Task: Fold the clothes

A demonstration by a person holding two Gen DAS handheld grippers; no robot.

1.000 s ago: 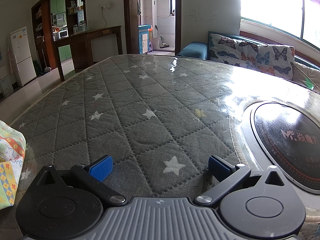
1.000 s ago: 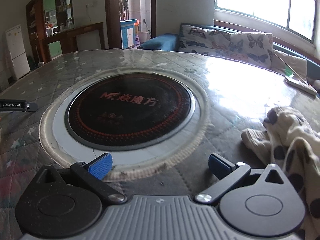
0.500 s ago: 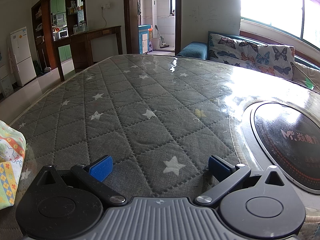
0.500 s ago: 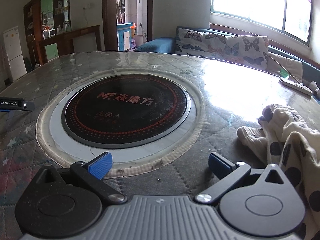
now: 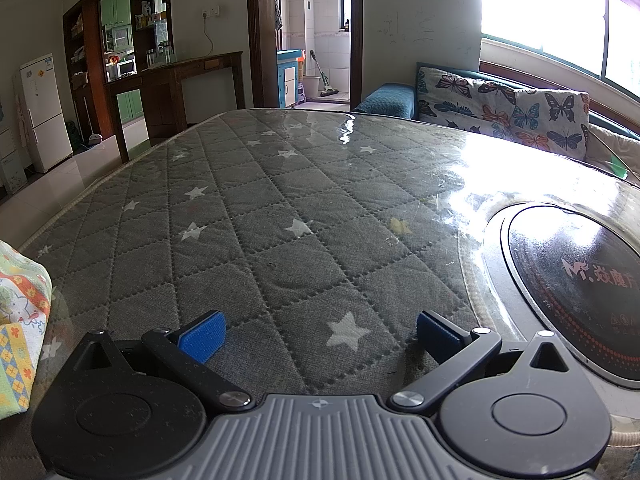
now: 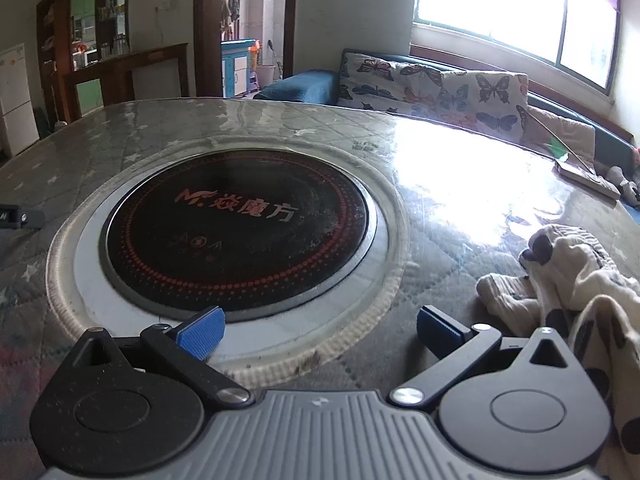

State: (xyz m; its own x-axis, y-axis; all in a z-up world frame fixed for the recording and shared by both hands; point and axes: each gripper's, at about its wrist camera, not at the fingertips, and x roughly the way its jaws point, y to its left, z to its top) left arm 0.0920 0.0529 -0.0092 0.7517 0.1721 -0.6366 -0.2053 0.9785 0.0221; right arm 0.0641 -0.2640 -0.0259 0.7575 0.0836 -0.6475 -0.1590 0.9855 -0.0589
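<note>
Grey quilted star-print counter (image 5: pixel 256 240) w/ round black hob (image 6: pixel 236 236), butterfly sofa (image 5: pixel 500 108) behind. Left tool (image 5: pixel 318 330) spread, empty; patterned cloth (image 5: pixel 22 320) at its left. Right tool (image 6: pixel 318 330) spread, empty; spotted garment (image 6: pixel 568 280) just right.

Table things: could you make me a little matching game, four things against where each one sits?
Things:
1. spotted garment
2. colourful cloth
3. round black hob
4. butterfly cushion

Places:
A. sunk into the table's middle
B. on the sofa under the window
C. right of the right hand-held gripper
D. left of the left hand-held gripper

Pairs: 1-C, 2-D, 3-A, 4-B
</note>
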